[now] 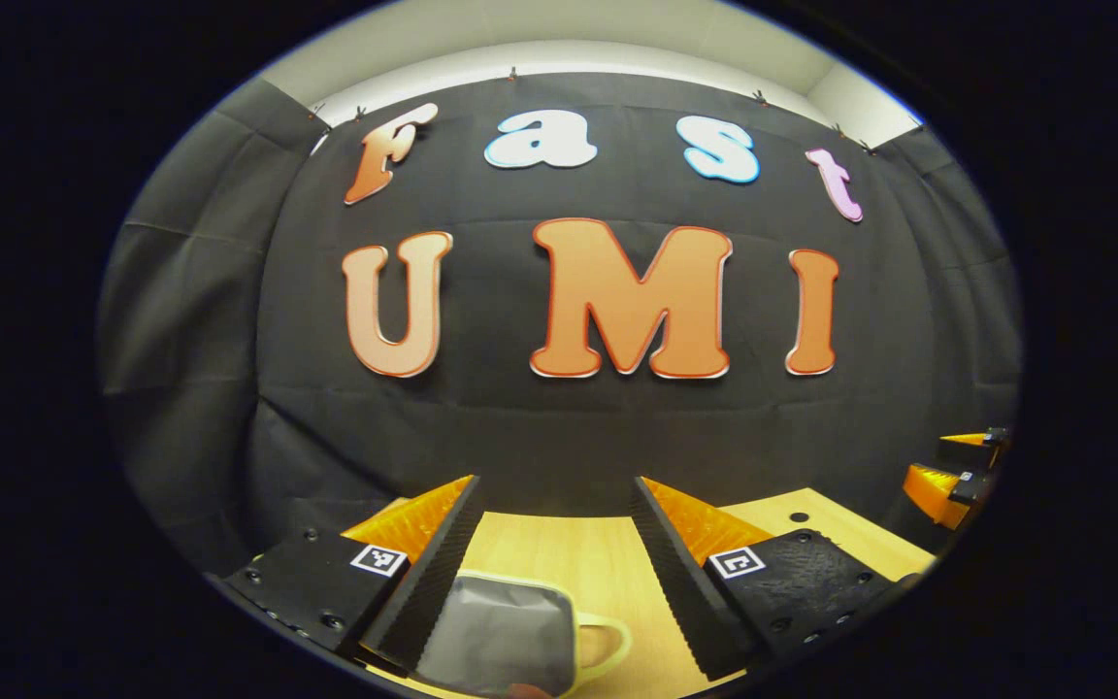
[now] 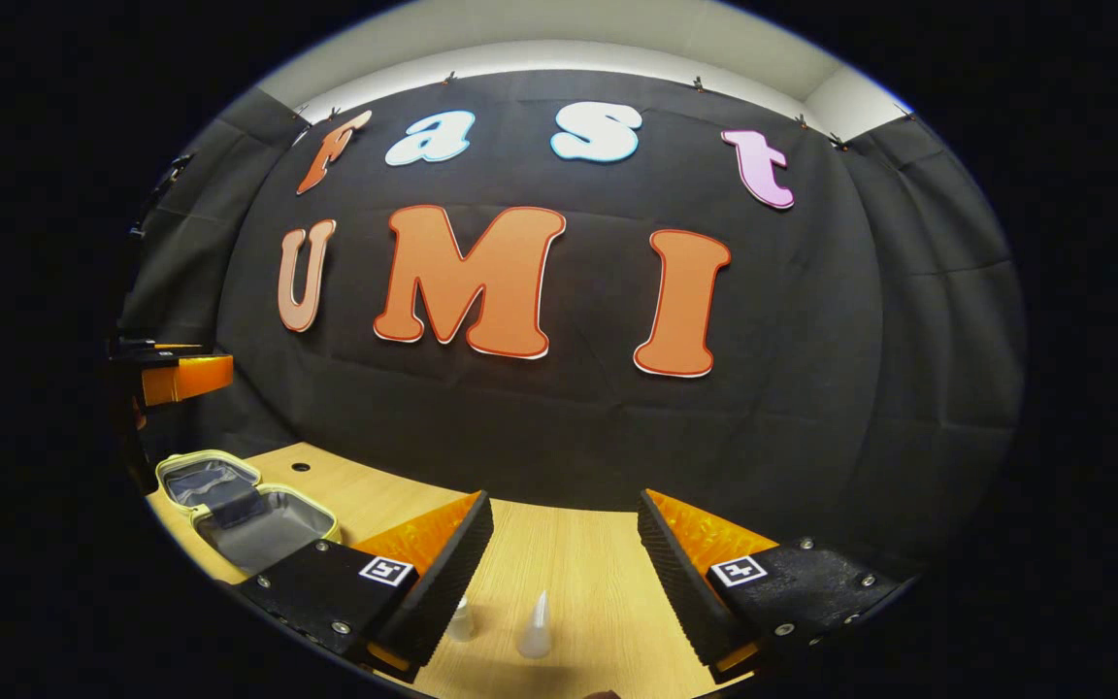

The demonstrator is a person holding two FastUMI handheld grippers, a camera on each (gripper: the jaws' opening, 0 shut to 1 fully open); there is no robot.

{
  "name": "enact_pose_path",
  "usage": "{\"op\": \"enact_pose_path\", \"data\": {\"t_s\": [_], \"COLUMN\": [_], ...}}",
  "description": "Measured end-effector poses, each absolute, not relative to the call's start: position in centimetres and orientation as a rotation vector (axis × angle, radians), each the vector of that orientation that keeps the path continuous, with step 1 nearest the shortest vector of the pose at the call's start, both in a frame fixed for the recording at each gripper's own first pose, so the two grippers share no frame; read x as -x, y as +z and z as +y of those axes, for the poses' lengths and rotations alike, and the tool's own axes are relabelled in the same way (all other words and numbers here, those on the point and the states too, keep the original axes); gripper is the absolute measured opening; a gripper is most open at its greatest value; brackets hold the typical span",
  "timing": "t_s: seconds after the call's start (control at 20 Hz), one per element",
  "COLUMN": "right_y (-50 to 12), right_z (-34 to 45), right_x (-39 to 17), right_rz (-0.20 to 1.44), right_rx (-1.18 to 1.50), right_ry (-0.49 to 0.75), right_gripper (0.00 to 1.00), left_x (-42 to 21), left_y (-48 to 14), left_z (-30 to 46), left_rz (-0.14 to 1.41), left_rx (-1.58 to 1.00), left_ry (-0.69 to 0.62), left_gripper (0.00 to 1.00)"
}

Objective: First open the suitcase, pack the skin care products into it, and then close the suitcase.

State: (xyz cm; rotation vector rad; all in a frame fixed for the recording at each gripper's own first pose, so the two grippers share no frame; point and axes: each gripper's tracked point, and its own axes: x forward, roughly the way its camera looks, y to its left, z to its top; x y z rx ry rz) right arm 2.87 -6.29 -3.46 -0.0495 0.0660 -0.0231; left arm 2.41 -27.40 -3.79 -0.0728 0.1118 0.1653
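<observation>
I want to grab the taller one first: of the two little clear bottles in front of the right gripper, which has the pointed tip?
The bottle with the cone tip, between the right gripper's fingers; the shorter bottle beside the left finger is blunt-topped.

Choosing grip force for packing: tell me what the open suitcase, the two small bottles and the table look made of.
The small open suitcase with pale yellow-green trim: seemingly soft fabric, judging by its matte grey lining and a stitched-looking rim. The two small translucent bottles with pointed caps: probably plastic, cloudy-white and slightly see-through. The light wooden table: wood or wood-look laminate, showing faint grain and a smooth satin surface.
</observation>
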Motion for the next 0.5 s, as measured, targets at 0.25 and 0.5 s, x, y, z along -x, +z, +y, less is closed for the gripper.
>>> {"op": "enact_pose_path", "data": {"t_s": [0.25, 0.5], "right_y": [-4.8, -6.8], "right_z": [-7.7, -8.7], "right_x": [-3.0, -2.3], "right_rz": [0.091, 0.141], "right_rx": [0.044, 0.047], "right_ry": [-0.029, -0.026], "right_gripper": [0.96, 0.96], "left_x": [-3.2, -4.0], "left_y": [-5.7, -10.1], "left_z": [-32.4, -37.2], "left_rz": [0.130, 0.202], "left_rx": [0.035, 0.000], "left_ry": [0.086, 0.001], "left_gripper": [0.97, 0.96]}}
